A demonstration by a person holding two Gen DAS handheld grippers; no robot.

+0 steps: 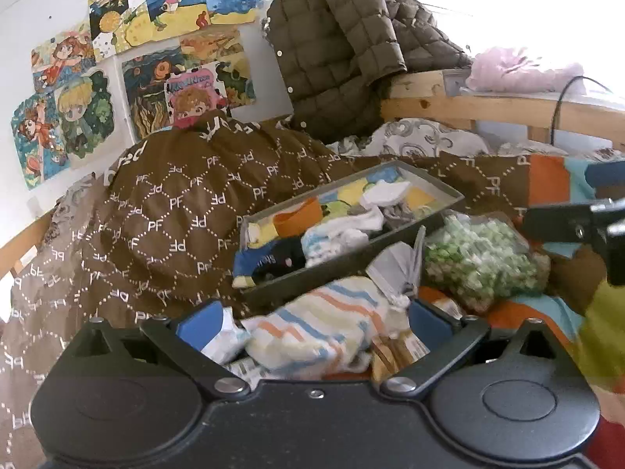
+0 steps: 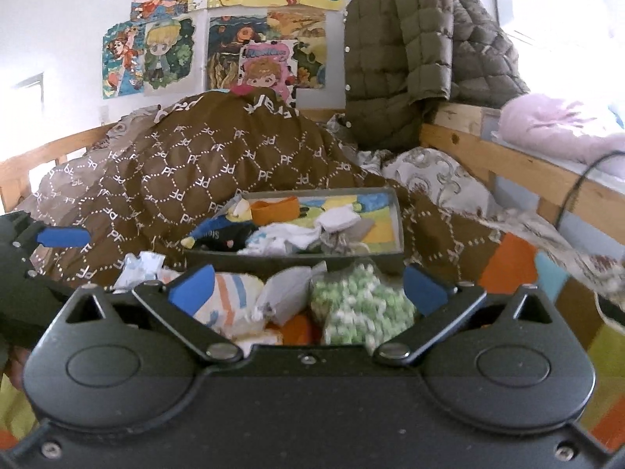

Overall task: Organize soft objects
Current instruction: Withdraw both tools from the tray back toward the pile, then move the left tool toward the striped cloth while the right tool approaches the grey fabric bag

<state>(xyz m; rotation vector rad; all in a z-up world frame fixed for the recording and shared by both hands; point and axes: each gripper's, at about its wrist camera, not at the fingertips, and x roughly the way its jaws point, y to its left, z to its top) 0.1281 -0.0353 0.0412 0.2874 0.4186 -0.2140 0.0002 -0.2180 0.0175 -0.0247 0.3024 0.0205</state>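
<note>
A grey tray point(image 1: 343, 265) point(image 2: 297, 260) on the bed holds several socks and small soft items. My left gripper point(image 1: 316, 322) is open, its blue pads on either side of a striped pastel sock point(image 1: 324, 324) that lies on the bed in front of the tray. My right gripper point(image 2: 308, 285) is open, with the striped sock point(image 2: 230, 297), a small grey pouch point(image 2: 289, 291) and a bag of green and white pieces point(image 2: 363, 305) point(image 1: 480, 258) between its fingers. The right gripper's finger shows at the right edge of the left wrist view point(image 1: 578, 226).
A brown patterned duvet point(image 1: 175, 211) is heaped behind and left of the tray. An olive quilted jacket point(image 1: 343, 43) hangs on the wooden bed frame point(image 1: 500, 105). A white packet point(image 1: 222, 336) lies by the left pad. A black cable point(image 1: 558, 105) hangs at right.
</note>
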